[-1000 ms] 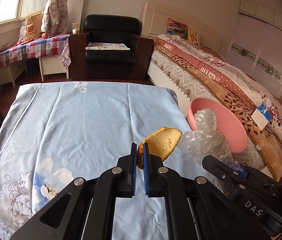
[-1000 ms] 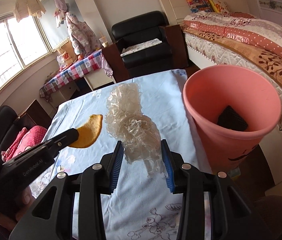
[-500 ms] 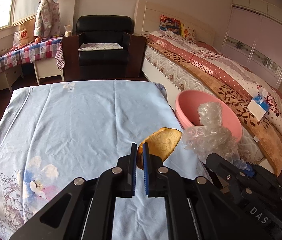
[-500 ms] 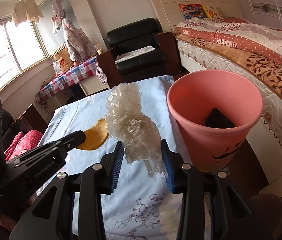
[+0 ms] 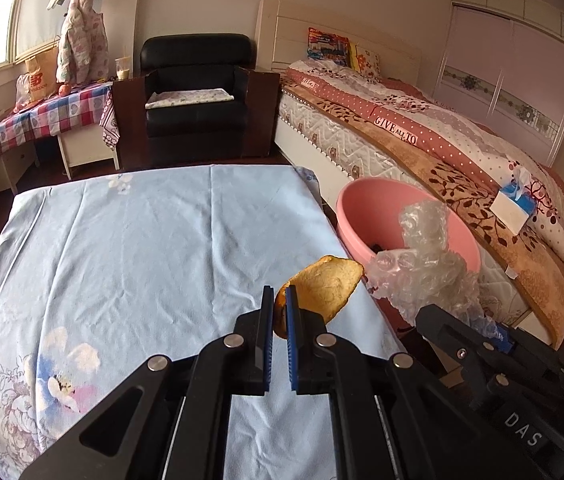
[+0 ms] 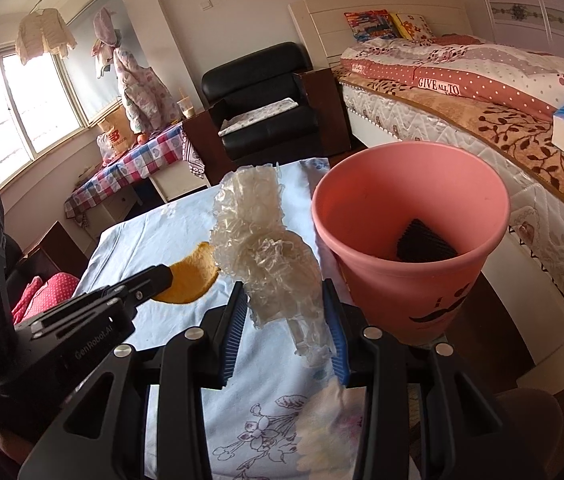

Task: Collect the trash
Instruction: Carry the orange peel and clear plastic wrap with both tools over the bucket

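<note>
My left gripper (image 5: 279,300) is shut on an orange fruit peel (image 5: 323,289) and holds it above the table's right edge; the peel also shows in the right wrist view (image 6: 190,280). My right gripper (image 6: 285,304) is shut on a crumpled wad of clear bubble wrap (image 6: 266,248), held just left of the pink trash bin (image 6: 409,256). The wrap (image 5: 421,264) and the bin (image 5: 385,208) show in the left wrist view too. A dark item (image 6: 421,240) lies in the bin.
The table carries a light blue floral cloth (image 5: 142,248). A bed (image 5: 441,152) with a tissue box (image 5: 513,200) runs along the right. A black armchair (image 5: 198,96) and a checked side table (image 5: 42,116) stand at the back.
Both grippers have moved right toward the pink bin, each keeping its load. The bin now looms larger and nearer to the bubble wrap in the right wrist view.
</note>
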